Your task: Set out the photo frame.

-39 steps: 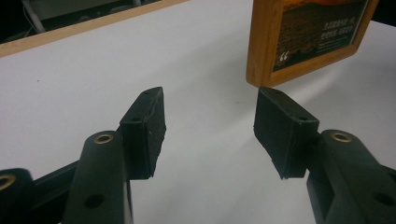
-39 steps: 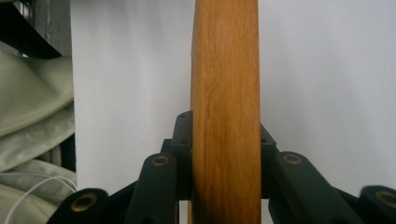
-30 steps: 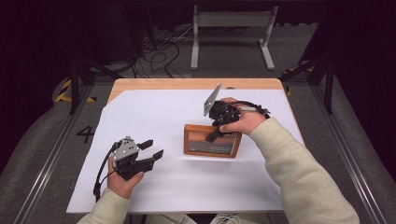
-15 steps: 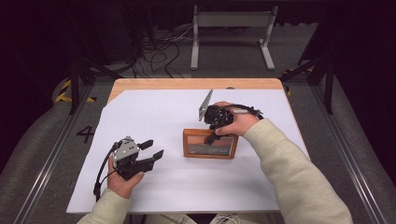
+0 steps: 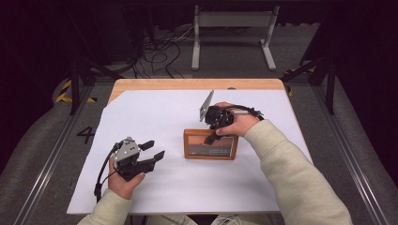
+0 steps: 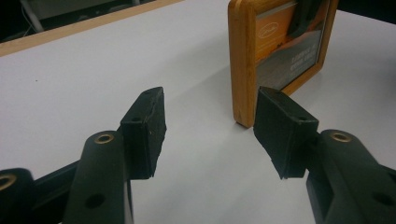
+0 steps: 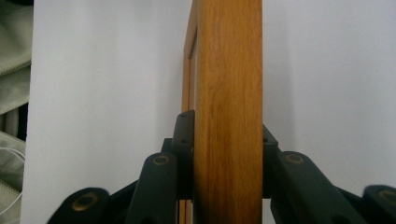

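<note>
Looking down from the high view, one wooden picture frame [image 5: 210, 145] sits just right of the frame's centre on the white sheet [image 5: 187, 187] covering the table [image 5: 141, 85]. The right gripper [image 5: 212, 136] reaches down onto the frame's upper edge, its jaws pinched on the wood. At lower left, the left gripper [image 5: 154, 150] rests in the hand with its jaws spread apart, holding nothing, well clear of the frame. Two grippers, one frame.

Moving to the left gripper view, its two black jaws stand wide apart at the bottom, empty, above bare white sheet [image 6: 93, 70]. The picture frame [image 6: 243, 60] stands at upper right, a printed card behind its glass.

Turning to the right gripper view, the jaws close on either side of the picture frame's [image 7: 229, 93] wooden edge, which runs up the middle, clamped firmly between them, with white sheet [image 7: 107, 70] on both sides.
</note>
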Demonstrator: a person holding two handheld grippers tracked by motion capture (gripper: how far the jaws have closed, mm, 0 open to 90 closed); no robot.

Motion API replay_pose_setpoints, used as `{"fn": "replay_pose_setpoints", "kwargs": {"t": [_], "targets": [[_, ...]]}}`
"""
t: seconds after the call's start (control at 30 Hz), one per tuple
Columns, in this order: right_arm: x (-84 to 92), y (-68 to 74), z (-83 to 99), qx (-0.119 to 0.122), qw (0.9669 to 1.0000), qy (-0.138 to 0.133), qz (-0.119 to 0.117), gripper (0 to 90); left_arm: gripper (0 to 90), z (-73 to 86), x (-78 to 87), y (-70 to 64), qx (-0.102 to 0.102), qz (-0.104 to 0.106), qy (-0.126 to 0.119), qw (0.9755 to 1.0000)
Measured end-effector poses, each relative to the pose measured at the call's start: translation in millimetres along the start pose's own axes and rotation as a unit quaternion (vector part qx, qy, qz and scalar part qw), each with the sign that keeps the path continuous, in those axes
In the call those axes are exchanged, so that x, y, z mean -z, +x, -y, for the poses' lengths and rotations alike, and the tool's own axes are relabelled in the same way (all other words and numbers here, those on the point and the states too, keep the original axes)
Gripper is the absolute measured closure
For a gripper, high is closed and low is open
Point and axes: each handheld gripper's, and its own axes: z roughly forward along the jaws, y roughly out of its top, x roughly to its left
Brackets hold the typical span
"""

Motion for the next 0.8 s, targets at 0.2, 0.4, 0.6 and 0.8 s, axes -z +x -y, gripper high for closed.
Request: {"fn": "replay_pose_setpoints", "kwargs": {"t": [0.2, 0.4, 0.6, 0.8], "targets": [[0.7, -3.4, 3.4, -0.008, 0.9992, -0.021, 0.032, 56.7, 44.0, -0.4, -0.6, -0.3, -0.002, 0.001, 0.001, 1.0], [2.0, -5.3, 6.5, -0.02, 0.9977, -0.046, 0.046, 41.4, 43.9, -1.0, -2.1, -0.4, -0.003, 0.004, 0.001, 1.0], [4.6, -3.8, 9.0, -0.026, 0.9968, -0.056, 0.051, 36.2, 43.8, -2.2, -2.5, -0.1, -0.003, 0.005, -0.002, 1.0], [19.3, 5.1, 21.8, -0.054, 0.9916, -0.096, 0.069, 27.9, 43.6, -4.0, -5.5, 1.3, -0.002, 0.011, -0.002, 0.9999]]}}
